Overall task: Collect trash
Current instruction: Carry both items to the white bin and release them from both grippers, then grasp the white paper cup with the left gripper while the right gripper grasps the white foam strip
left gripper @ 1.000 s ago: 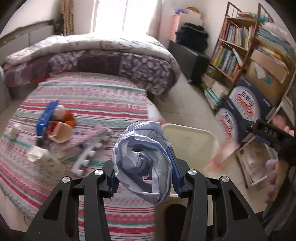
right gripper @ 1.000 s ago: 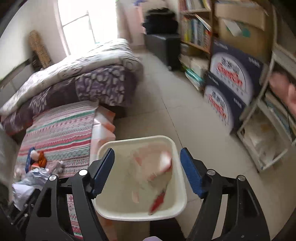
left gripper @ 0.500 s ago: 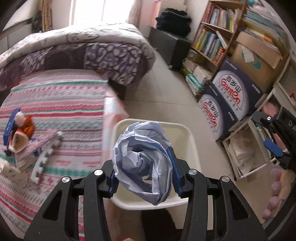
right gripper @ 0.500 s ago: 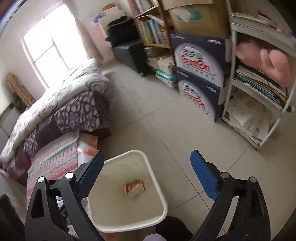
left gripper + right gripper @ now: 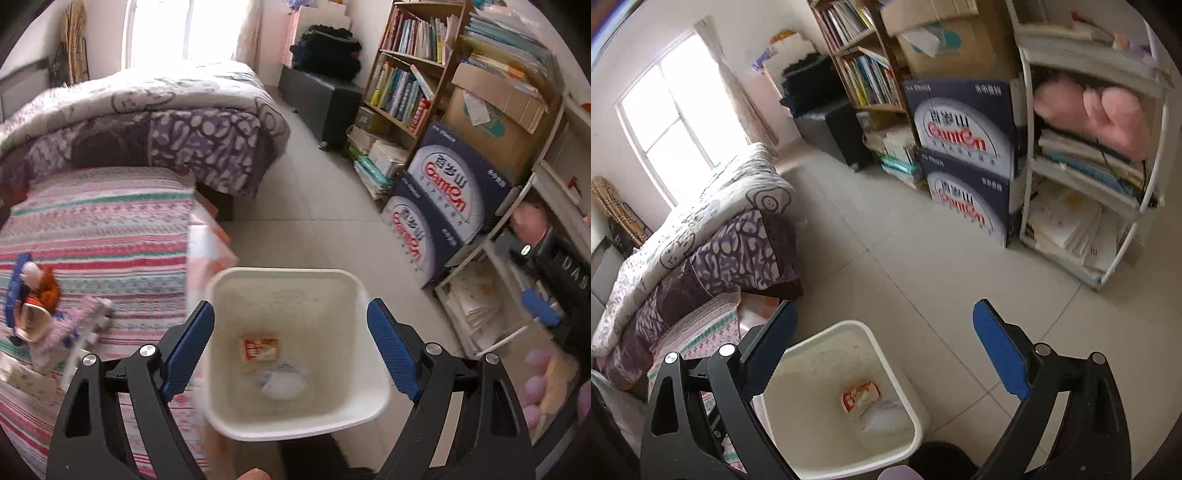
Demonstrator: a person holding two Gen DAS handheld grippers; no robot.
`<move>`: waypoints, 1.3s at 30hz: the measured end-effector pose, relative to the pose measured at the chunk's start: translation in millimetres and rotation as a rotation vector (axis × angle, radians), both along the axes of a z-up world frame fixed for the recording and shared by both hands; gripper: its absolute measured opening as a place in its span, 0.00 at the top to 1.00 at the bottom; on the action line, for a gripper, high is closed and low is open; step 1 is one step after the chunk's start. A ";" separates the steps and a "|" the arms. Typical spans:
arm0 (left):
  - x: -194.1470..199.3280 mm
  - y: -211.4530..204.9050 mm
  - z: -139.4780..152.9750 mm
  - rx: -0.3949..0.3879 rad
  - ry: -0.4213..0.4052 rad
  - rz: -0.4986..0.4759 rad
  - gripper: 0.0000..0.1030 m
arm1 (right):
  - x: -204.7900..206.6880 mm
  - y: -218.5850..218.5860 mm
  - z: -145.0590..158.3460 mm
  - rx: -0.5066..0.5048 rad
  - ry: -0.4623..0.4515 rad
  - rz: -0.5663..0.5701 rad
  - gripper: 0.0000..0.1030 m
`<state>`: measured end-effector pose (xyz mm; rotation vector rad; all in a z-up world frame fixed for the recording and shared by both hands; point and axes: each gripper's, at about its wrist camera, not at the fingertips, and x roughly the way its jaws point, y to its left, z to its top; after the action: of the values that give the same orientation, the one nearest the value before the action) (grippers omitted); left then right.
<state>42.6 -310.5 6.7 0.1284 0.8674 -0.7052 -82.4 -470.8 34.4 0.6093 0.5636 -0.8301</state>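
Observation:
A white plastic bin (image 5: 288, 272) stands on the tiled floor beside the bed. A red-and-white wrapper (image 5: 260, 349) and a crumpled blue-white paper ball (image 5: 282, 382) lie at its bottom. My left gripper (image 5: 290, 306) hangs right over the bin's mouth; its jaws are opening and nothing is between the blue pads. In the right wrist view the same bin (image 5: 849, 325) sits low and left of centre, holding the wrapper (image 5: 860, 395) and the paper ball (image 5: 882, 417). My right gripper (image 5: 884, 306) is above the bin's right side, jaws opening wide and empty.
The bed with a striped cover (image 5: 103, 229) is left of the bin, with several small bits of litter (image 5: 33, 306) near its left edge. Folded quilts (image 5: 147, 122) lie behind. Printed cartons (image 5: 443, 206), a bookshelf (image 5: 406, 85) and a white rack (image 5: 1089, 184) line the right.
My left gripper swung from over the bed to over the bin and let go of the paper ball, which now lies inside. The right gripper released the wrapper into the bin and spread wider.

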 end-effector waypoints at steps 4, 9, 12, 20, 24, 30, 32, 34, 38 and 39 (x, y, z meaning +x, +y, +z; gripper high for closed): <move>9.1 27.3 2.2 0.039 -0.061 0.034 0.20 | 22.9 28.6 8.2 -0.048 0.020 0.101 0.07; 24.7 78.2 1.2 0.075 -0.126 0.131 0.16 | 66.6 65.9 11.2 -0.063 0.079 0.248 0.07; 35.2 108.4 -4.5 0.102 -0.136 0.209 0.16 | 94.0 84.5 8.2 -0.075 0.105 0.308 0.07; 57.0 199.9 -40.6 0.192 -0.141 0.466 0.12 | 136.4 125.4 -35.7 -0.051 0.208 0.426 0.07; 71.8 232.7 -64.2 0.225 -0.064 0.554 0.12 | 150.0 142.3 -47.8 0.043 0.204 0.473 0.07; 91.5 252.1 -81.3 0.224 0.023 0.627 0.12 | 169.6 178.7 -63.0 0.074 0.219 0.535 0.07; 96.9 253.9 -86.5 0.227 0.049 0.633 0.12 | 174.6 189.9 -66.7 0.076 0.227 0.557 0.07; 102.2 259.0 -93.8 0.236 0.064 0.643 0.12 | 180.0 200.5 -70.0 0.085 0.234 0.576 0.07; 113.3 267.5 -105.7 0.217 0.125 0.652 0.14 | 189.9 210.5 -80.7 0.129 0.251 0.582 0.07; 115.0 271.7 -107.7 0.191 0.154 0.651 0.28 | 192.6 212.2 -85.1 0.147 0.257 0.581 0.07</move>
<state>157.5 -38.7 -101.0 -0.0416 1.0497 -0.0216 110.2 -258.5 -50.7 0.4372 0.9854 -0.3173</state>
